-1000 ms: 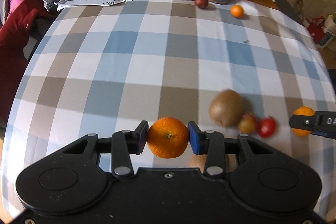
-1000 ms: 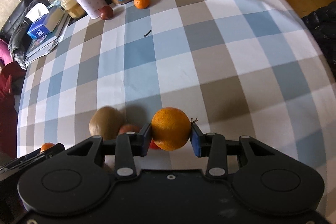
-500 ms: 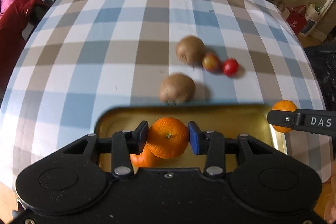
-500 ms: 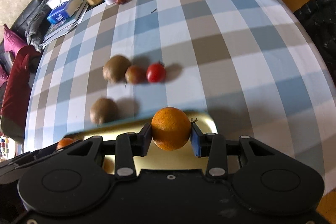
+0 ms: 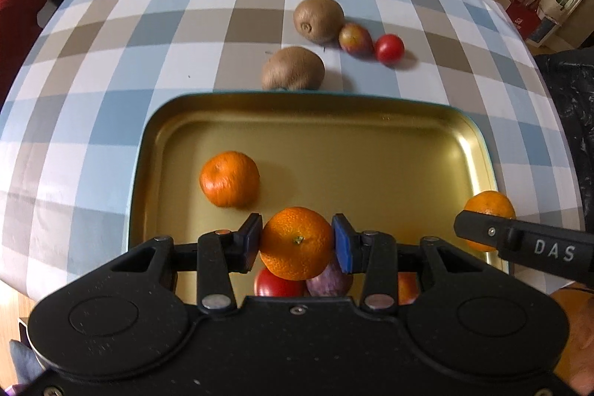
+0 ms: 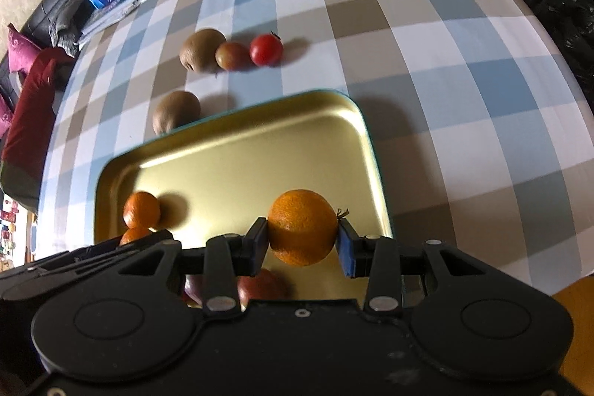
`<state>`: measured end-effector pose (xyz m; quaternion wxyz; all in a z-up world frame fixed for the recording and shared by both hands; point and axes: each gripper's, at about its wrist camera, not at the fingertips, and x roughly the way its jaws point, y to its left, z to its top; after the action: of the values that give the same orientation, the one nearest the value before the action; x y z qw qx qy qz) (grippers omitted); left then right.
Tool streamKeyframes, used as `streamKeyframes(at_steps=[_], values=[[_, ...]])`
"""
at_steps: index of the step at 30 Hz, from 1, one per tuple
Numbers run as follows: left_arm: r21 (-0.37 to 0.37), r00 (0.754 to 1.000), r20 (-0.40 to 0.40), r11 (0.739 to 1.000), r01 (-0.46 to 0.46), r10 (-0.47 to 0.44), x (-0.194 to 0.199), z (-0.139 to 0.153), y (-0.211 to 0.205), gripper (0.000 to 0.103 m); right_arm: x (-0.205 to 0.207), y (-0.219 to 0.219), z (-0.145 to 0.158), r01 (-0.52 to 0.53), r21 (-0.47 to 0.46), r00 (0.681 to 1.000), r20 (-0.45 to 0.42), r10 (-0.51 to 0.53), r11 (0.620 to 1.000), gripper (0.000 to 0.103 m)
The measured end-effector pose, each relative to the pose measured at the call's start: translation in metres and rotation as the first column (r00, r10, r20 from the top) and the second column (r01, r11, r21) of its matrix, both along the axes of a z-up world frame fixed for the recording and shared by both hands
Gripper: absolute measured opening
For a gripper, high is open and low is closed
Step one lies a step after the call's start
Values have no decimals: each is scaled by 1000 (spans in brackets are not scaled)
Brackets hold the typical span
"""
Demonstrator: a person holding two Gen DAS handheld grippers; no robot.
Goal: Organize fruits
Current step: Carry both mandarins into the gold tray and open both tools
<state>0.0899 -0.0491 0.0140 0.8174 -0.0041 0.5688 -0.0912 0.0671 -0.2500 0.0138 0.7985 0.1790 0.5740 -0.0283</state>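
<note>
So both grippers are loaded and hanging over the gold tray at the near edge of the table. The left gripper has its blue pads clamped on a mandarin, jaws only as wide as the fruit. The right gripper is pinching an orange the same way.

What matters for the drop: the tray floor is straight below both fruits, so it looks like a short move down, no sideways reach. The left one sits over the near-left part of the tray, right above a red fruit and a purple one already lying there, with another mandarin just beside. I'd guess it needs to land in the bare patch further in. The right one hangs nearer the tray's right rim, with more free floor under it.

The table wears a blue-and-tan checked cloth. Still out on it beyond the tray's far rim: two kiwis, a reddish fruit and a tomato. Clutter and two more small fruits sit along the far edge.
</note>
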Motion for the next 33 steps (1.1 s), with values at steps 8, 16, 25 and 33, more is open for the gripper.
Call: streamKeyframes(at_steps=[8, 16, 25, 33], values=[[9, 1000, -13, 1000, -9, 9, 5, -5, -2, 49, 0, -13, -11, 36, -5, 999, -36, -37, 999, 40], [13, 1000, -17, 1000, -14, 14, 15, -6, -3, 49, 8, -11, -13, 24, -9, 999, -45, -24, 1000, 40], [9, 999, -32, 1000, -10, 10, 18, -11, -4, 49, 14, -8, -18, 12, -4, 998, -63, -12, 1000, 40], [-2, 1000, -26, 1000, -15, 15, 17, -11, -2, 50, 14, -6, -18, 4, 1, 998, -64, -4, 1000, 40]])
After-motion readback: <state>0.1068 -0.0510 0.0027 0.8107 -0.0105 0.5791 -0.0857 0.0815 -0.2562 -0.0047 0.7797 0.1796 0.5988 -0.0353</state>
